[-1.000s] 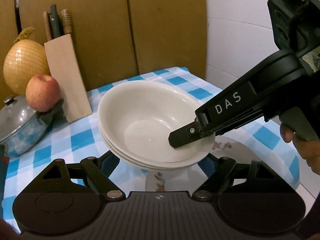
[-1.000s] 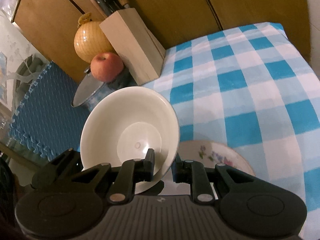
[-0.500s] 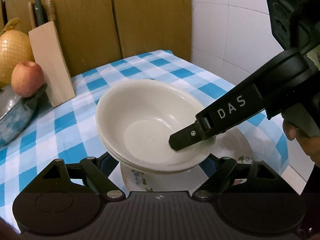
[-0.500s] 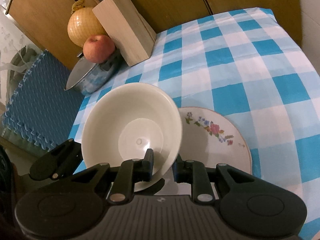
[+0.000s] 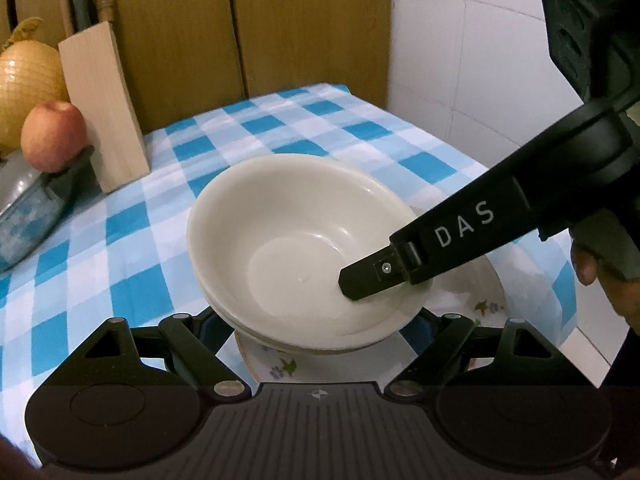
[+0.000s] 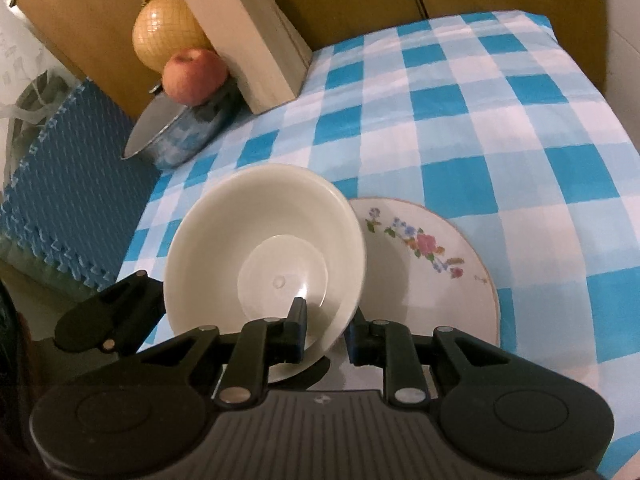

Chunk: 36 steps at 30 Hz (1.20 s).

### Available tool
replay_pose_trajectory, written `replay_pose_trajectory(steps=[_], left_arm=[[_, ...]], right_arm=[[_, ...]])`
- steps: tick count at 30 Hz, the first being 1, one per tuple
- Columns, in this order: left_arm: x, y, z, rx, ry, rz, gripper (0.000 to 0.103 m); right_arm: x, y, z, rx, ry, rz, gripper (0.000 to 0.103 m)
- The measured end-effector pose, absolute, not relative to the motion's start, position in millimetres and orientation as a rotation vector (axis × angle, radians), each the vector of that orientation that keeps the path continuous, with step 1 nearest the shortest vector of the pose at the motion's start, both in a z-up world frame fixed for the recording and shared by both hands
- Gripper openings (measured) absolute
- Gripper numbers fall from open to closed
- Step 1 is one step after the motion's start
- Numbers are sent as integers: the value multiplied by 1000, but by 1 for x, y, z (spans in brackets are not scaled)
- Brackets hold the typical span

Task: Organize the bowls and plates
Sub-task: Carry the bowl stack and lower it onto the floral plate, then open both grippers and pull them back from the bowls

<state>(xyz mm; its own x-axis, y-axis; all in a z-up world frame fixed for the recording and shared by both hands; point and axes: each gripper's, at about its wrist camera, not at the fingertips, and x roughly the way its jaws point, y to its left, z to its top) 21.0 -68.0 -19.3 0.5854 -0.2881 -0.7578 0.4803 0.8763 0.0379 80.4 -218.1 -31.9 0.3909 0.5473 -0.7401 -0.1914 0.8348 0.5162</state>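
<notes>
A stack of cream bowls (image 5: 280,236) is tilted over the near-left part of a floral plate (image 6: 424,276) on the blue-checked cloth; I cannot tell whether it touches the plate. My right gripper (image 6: 324,320) is shut on the stack's near rim, one finger inside the top bowl (image 6: 248,248) and one outside. From the left wrist view that finger (image 5: 372,280) reaches into the bowl from the right. My left gripper (image 5: 312,320) stands wide around the stack's lower part, its fingertips hidden under the bowls. The plate (image 5: 486,292) shows beneath the stack.
At the back left stand a wooden knife block (image 6: 252,36), a netted yellow melon (image 6: 168,36), and an apple (image 6: 194,76) on a lidded metal pot (image 6: 180,136). Blue foam mats (image 6: 68,168) lie past the table's left edge. A tiled wall (image 5: 480,60) rises on the right.
Both views have swung, so more of the checked cloth and much more of the floral plate now shows. The bowl stack keeps its place between both grippers.
</notes>
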Motion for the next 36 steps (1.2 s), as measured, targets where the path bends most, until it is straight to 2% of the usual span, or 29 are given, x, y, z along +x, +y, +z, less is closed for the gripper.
replay_pose_trajectory(steps=[14,18,24,30,36], left_arm=[[18,-44,-16,210,903,-442,92],[14,-32,-10,175,904,-433,93],[14,-27,-2,162,891,-414,93],[3,-14,4,139,891,-387,94],[0,-8,44,73,746,-343,97]], right_arm=[[73,-238,-28,378,1057,434,20],[67,-243,-27,387,1064,428,31],[53,-257,-20,408,1026,392,32],[27,-263,-1,371,908,361,33],[16,-241,28,269,761,337,36]])
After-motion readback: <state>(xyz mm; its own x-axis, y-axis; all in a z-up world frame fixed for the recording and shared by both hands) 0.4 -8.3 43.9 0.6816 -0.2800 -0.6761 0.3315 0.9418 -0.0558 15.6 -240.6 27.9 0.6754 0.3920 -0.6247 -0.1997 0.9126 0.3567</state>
